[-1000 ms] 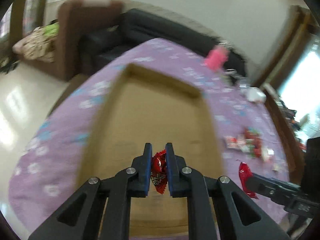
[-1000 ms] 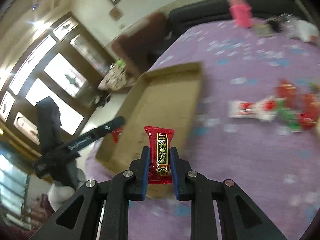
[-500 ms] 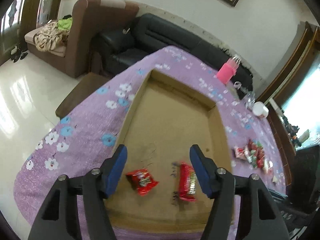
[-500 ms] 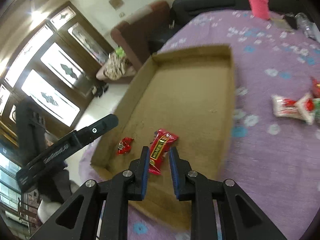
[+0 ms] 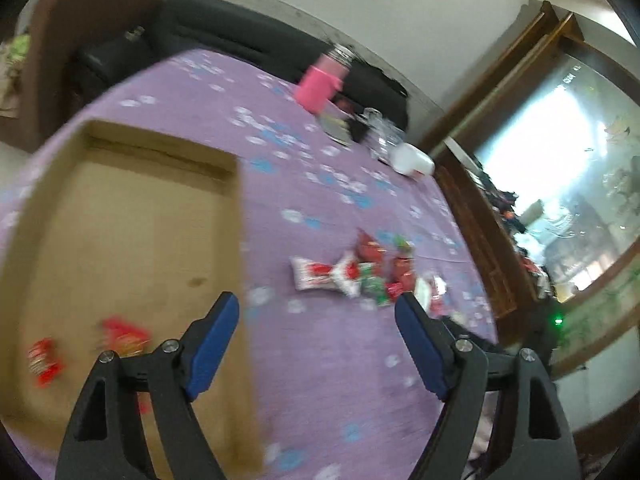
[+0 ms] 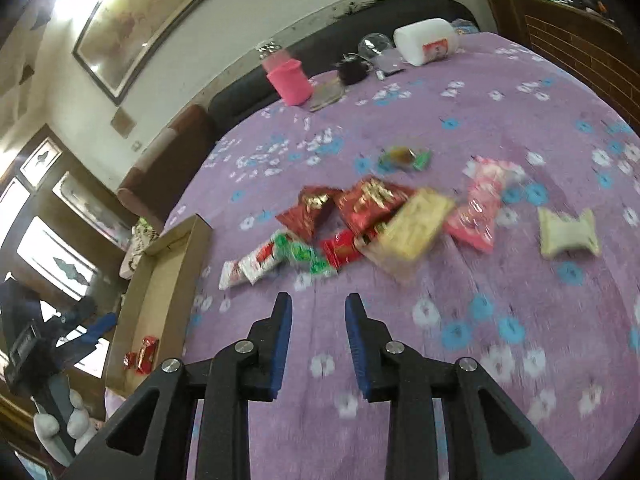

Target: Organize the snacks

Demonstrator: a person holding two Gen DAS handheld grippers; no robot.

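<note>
A shallow cardboard tray (image 5: 120,216) lies on the purple flowered tablecloth; it shows at the left in the right wrist view (image 6: 160,280). Two red snack packets (image 5: 120,334) (image 5: 42,360) lie at its near end, also visible in the right wrist view (image 6: 146,354). A pile of snack packets (image 5: 360,272) (image 6: 360,216) lies on the cloth to the right of the tray. My left gripper (image 5: 316,332) is open wide and empty above the cloth beside the tray's right wall. My right gripper (image 6: 318,312) is open and empty, just short of the pile.
A pink cup (image 6: 290,82), a white jar (image 6: 426,40) lying on its side and small clutter stand at the table's far edge. A pale wrapped snack (image 6: 568,232) lies apart at the right. A black sofa and wooden cabinets stand beyond the table.
Both grippers let go of their red packets into the tray, opened, and swung right, away from the tray toward the snack pile.
</note>
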